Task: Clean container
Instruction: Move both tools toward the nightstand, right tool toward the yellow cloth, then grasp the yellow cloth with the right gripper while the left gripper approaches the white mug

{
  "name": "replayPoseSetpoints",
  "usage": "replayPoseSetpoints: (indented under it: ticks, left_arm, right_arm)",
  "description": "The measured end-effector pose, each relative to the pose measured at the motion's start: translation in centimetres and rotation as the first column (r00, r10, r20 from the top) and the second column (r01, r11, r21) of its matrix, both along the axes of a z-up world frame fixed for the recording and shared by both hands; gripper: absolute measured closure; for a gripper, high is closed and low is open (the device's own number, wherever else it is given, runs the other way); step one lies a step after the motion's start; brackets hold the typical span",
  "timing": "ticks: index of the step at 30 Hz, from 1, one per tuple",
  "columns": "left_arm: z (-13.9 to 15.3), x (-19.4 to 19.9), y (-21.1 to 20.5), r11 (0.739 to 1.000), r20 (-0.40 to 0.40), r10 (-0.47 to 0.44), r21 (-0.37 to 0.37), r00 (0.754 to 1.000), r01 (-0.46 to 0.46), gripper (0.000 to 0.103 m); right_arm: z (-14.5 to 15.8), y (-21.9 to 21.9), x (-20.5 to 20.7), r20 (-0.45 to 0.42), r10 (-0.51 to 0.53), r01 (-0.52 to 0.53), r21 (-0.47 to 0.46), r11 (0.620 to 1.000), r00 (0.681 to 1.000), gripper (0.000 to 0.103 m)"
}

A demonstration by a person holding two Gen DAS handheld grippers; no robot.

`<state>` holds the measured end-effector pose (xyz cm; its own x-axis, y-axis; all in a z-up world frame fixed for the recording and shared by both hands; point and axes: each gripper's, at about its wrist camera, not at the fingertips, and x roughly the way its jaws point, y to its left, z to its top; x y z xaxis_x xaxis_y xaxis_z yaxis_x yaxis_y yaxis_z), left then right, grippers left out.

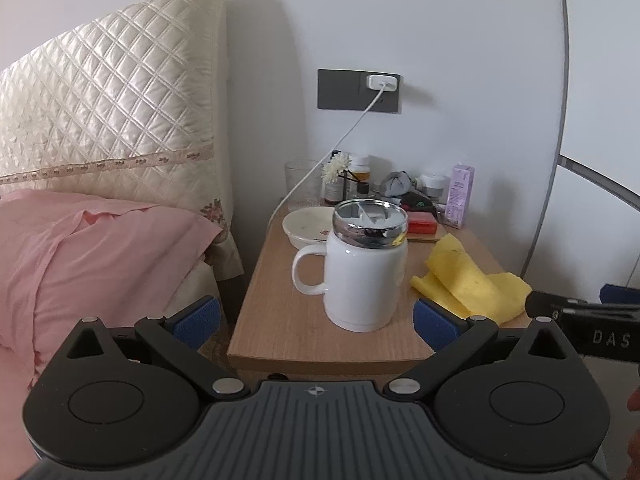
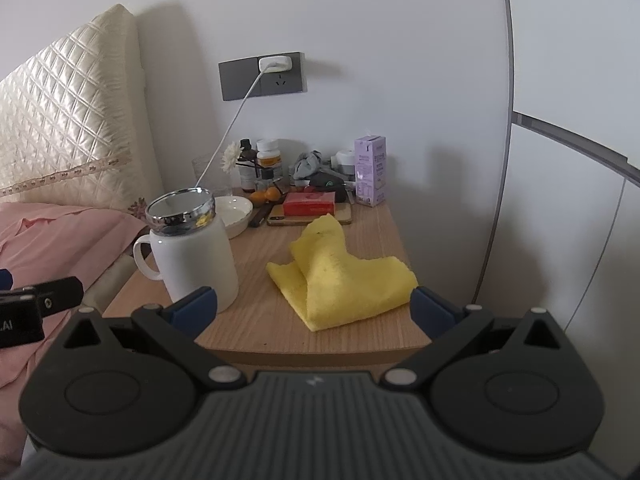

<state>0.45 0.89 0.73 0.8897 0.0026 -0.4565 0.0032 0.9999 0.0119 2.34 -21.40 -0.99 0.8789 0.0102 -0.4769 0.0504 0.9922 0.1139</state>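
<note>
A white mug [image 1: 362, 276] with a chrome rim and a handle on its left stands upright near the front of the wooden bedside table [image 1: 288, 320]. It also shows in the right wrist view [image 2: 196, 256]. A crumpled yellow cloth [image 1: 468, 280] lies to its right; it also shows in the right wrist view [image 2: 340, 276]. My left gripper [image 1: 316, 322] is open, in front of the mug and apart from it. My right gripper [image 2: 314, 310] is open, in front of the cloth, empty.
A white dish [image 1: 306, 226] sits behind the mug. Bottles, a glass, a flower, a red box [image 2: 310, 203], a phone and a purple carton [image 2: 371, 170] crowd the back. A charger cable hangs from the wall socket [image 1: 360, 89]. A bed with a pink pillow [image 1: 100, 256] is left.
</note>
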Motion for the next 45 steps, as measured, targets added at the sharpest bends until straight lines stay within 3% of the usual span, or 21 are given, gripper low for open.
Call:
replayPoseSetpoints:
  ticks: [18, 23, 32, 41, 45]
  left_arm:
    - [-0.7, -0.3, -0.3, 0.998, 0.010, -0.062, -0.023, 0.998, 0.063, 0.000]
    - [-1.9, 0.2, -0.3, 0.995, 0.055, -0.079, -0.057, 0.995, 0.082, 0.000]
    - [-6.4, 6.0, -1.3, 0.993, -0.008, -0.113, -0.023, 0.994, 0.113, 0.001]
    - [-8.2, 9.7, -2.6, 0.997, 0.079, -0.079, -0.006, 0.994, 0.080, 0.001]
    - [-9.0, 11.6, -3.6, 0.998, 0.082, -0.059, 0.009, 0.995, 0.058, 0.002]
  right_arm:
    - [-0.3, -0.4, -0.8, 0.026, -0.008, 0.008, 0.011, 1.000, 1.000, 0.000]
    - [-0.6, -0.7, -0.9, 0.040, -0.007, 0.006, 0.035, 0.999, 0.999, 0.000]
    - [-1.0, -1.8, -0.9, 0.084, -0.021, 0.015, 0.068, 0.998, 0.996, 0.000]
    - [-3.2, -2.8, 0.4, 0.097, -0.002, -0.003, 0.052, 0.999, 0.995, 0.000]
    - [-4.4, -3.6, 1.5, 0.083, -0.003, -0.003, 0.072, 0.997, 0.997, 0.000]
